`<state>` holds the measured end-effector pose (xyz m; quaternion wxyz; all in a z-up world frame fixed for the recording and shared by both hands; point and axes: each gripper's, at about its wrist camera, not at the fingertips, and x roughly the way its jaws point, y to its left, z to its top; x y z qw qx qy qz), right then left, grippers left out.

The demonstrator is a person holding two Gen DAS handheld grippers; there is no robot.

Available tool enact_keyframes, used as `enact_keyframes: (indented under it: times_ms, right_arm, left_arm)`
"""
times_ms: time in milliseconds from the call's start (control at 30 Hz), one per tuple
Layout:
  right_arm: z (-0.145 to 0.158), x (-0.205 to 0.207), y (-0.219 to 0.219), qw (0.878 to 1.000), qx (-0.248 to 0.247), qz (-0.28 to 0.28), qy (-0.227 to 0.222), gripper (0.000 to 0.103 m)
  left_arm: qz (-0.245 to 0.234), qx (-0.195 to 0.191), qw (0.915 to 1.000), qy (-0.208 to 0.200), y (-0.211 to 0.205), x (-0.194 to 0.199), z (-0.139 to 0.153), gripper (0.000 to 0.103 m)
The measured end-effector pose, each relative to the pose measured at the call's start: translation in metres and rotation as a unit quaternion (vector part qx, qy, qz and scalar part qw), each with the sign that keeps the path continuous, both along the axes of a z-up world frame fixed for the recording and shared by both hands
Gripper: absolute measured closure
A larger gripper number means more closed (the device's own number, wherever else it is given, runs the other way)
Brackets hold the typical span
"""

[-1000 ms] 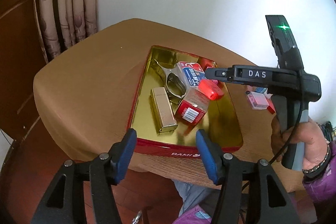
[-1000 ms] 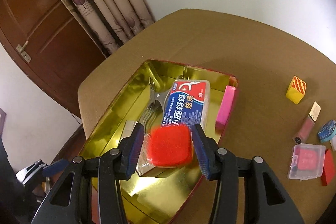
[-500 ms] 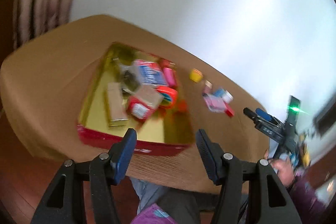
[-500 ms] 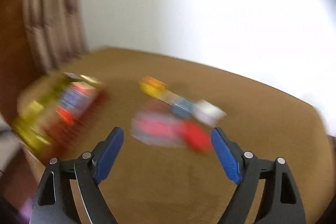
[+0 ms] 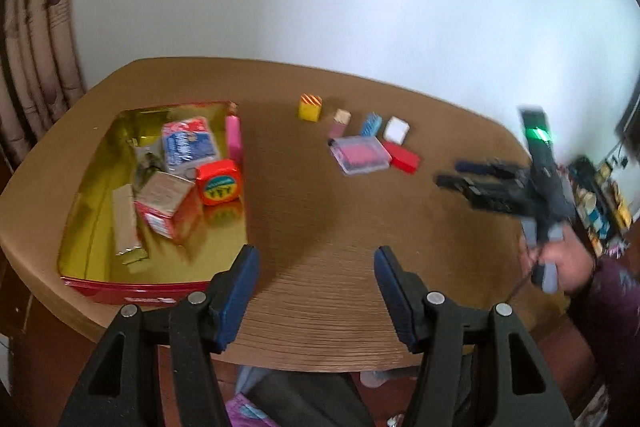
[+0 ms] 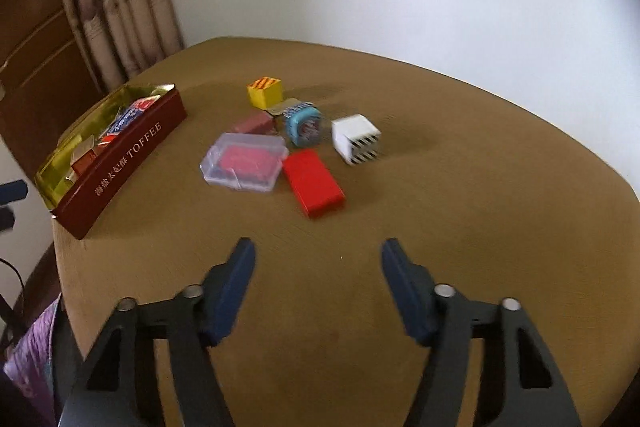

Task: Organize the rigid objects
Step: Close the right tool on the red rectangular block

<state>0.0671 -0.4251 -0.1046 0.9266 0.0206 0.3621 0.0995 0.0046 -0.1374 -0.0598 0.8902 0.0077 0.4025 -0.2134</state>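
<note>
While nothing sits between them, both claws, left claw (image 5: 316, 283) and right claw (image 6: 318, 279), agape

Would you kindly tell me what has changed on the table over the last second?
The right gripper let go of the orange-red tape measure, which now lies in the toffee tin, and swung right to face the loose items around the red block. Its fingers opened wide, then partly closed; nothing is between them. The left gripper stayed open and empty; the loose items did not move.
</note>
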Motion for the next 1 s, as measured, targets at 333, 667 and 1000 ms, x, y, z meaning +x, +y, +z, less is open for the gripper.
enact_keyframes:
  times_ms: [333, 667, 1000]
  right_arm:
    - [-0.014, 0.054, 0.01, 0.999, -0.019, 0.039, 0.03, 0.057]
    - [-0.018, 0.066, 0.012, 0.997, -0.053, 0.036, 0.053, 0.076]
    - [-0.034, -0.008, -0.042, 0.998, -0.007, -0.058, 0.034, 0.076]
  left_arm:
    - [-0.027, 0.061, 0.9976, 0.017, -0.022, 0.007, -0.02, 0.042]
    - [-0.033, 0.077, 0.9962, 0.026, -0.025, 0.018, -0.027, 0.042]
    - [-0.057, 0.107, 0.9926, -0.013, -0.052, 0.079, 0.023, 0.042]
